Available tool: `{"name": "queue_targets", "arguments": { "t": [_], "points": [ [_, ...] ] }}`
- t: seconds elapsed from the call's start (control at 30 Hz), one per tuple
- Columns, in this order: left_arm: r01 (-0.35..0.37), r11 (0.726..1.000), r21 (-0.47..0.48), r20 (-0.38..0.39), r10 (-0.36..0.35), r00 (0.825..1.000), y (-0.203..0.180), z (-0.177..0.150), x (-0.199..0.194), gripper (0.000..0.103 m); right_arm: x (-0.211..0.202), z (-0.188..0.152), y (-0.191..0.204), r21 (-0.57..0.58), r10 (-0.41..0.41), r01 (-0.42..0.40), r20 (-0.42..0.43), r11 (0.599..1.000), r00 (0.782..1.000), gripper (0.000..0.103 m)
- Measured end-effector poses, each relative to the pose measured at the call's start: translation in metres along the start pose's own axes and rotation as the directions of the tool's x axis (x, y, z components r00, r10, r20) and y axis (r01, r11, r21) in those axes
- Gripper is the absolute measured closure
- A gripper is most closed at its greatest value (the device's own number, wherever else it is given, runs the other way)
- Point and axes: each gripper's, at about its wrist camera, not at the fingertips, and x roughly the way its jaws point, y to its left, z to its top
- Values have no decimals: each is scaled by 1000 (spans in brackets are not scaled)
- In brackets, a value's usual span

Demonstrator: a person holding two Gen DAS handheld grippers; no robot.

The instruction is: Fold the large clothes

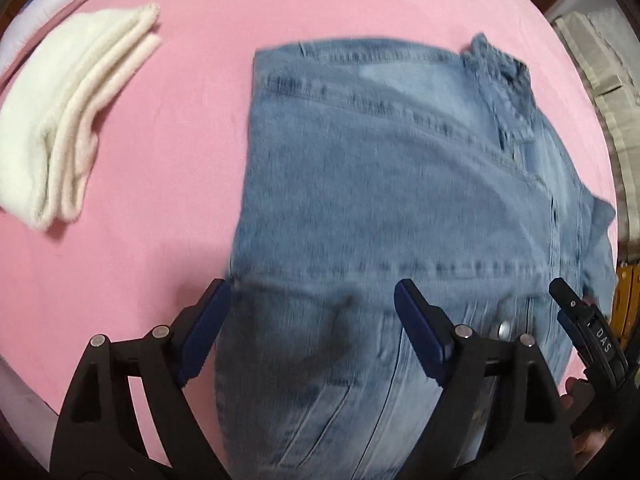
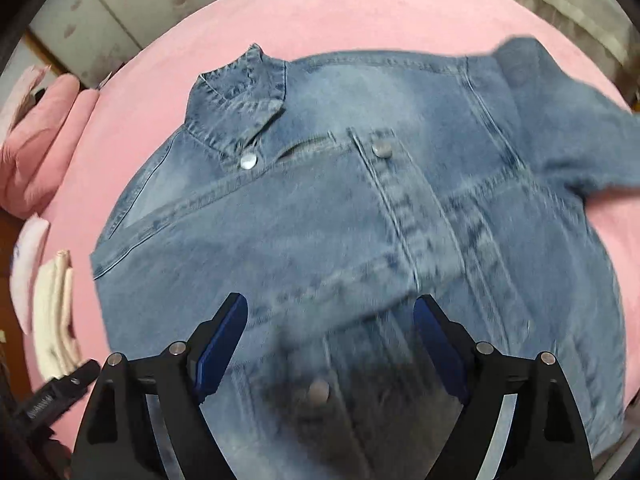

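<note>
both gripper sets (image 1: 312,300) (image 2: 328,316) spread, denim jacket (image 2: 320,220) beneath

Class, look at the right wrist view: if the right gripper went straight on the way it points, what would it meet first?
Most likely the denim jacket. The right gripper is open and points at the folded sleeve lying across the jacket's front; motion blur makes the gap to it hard to judge.

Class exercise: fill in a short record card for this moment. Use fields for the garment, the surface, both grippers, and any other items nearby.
garment: denim jacket, lying spread out, collar away from the grippers, one sleeve folded across the front
surface: pink bedsheet
left gripper: fingers open, over the jacket's near edge, holding nothing
right gripper: fingers open, over the jacket's near edge, holding nothing
nearby: folded white towel to the jacket's left
image quality: motion blur
</note>
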Motion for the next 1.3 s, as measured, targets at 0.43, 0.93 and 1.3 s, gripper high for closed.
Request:
{"name": "queue_targets", "arguments": {
  "t": [0.43,0.93,1.3],
  "points": [
    [-2,994,112,-103,13,995,-40,-120,25,21,-40,-160,-54,280,70,-46,-75,959,995,17],
    [-85,969,230,-170,126,977,-240,-180,11,21,-75,-152,-229,590,151,-76,-78,804,985,17],
    [-141,928,345,-154,204,967,-449,-206,22,21,-104,-72,-438,530,150,-115,-24,840,988,17]
  ]
}}
